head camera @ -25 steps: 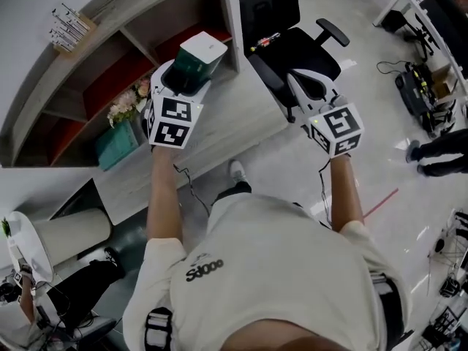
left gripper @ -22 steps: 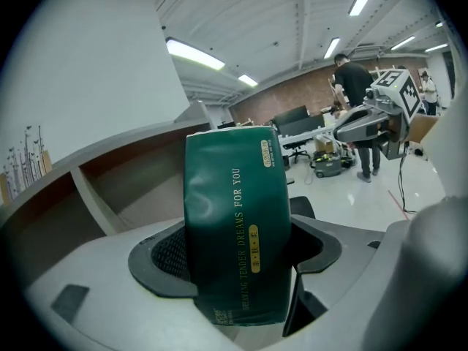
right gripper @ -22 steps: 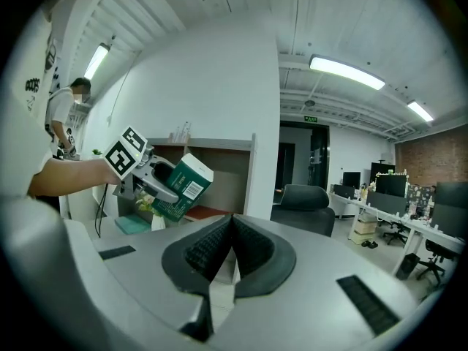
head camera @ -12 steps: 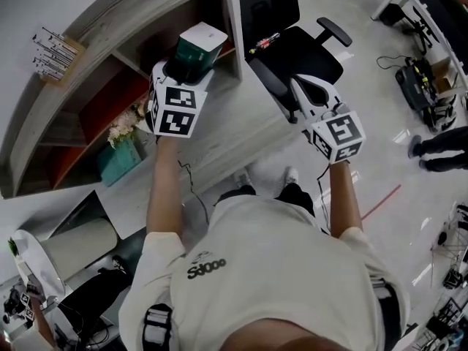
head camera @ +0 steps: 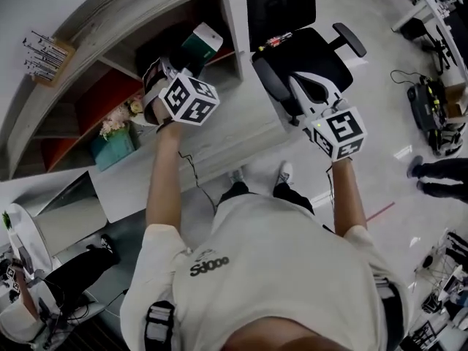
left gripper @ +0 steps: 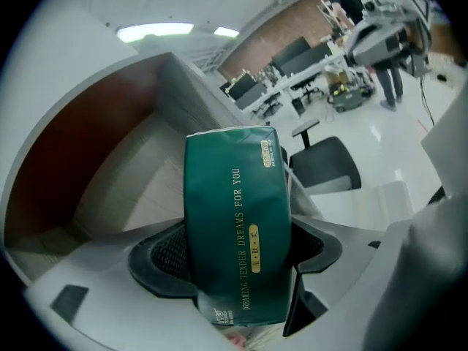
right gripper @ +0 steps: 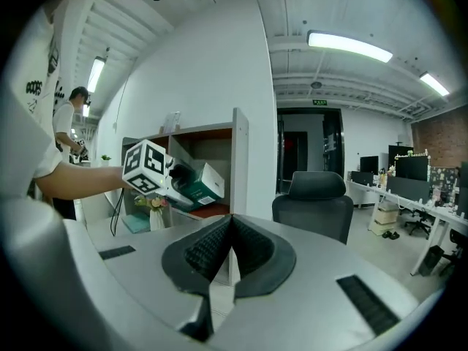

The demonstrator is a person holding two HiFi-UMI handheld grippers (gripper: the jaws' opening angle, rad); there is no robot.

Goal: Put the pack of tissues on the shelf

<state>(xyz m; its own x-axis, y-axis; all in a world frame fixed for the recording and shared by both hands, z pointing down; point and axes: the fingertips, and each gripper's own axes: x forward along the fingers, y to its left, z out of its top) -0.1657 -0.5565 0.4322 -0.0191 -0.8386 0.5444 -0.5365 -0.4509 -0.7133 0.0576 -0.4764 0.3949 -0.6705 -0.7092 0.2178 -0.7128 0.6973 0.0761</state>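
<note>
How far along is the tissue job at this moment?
Done: the pack of tissues is gripped in the left hand-held gripper. In hand: it is held up at the mouth of the shelf compartment, apparently not resting on a board. Left: set it down and open the jaws. The right hand-held gripper is shut and empty.

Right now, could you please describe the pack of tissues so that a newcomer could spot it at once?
Find the grey shelf unit with red back panels beside the black office chair. At its end compartment the left gripper holds the pack of tissues. Unlike the teal box and flowers nearby, it is dark green with gold lettering.
</note>
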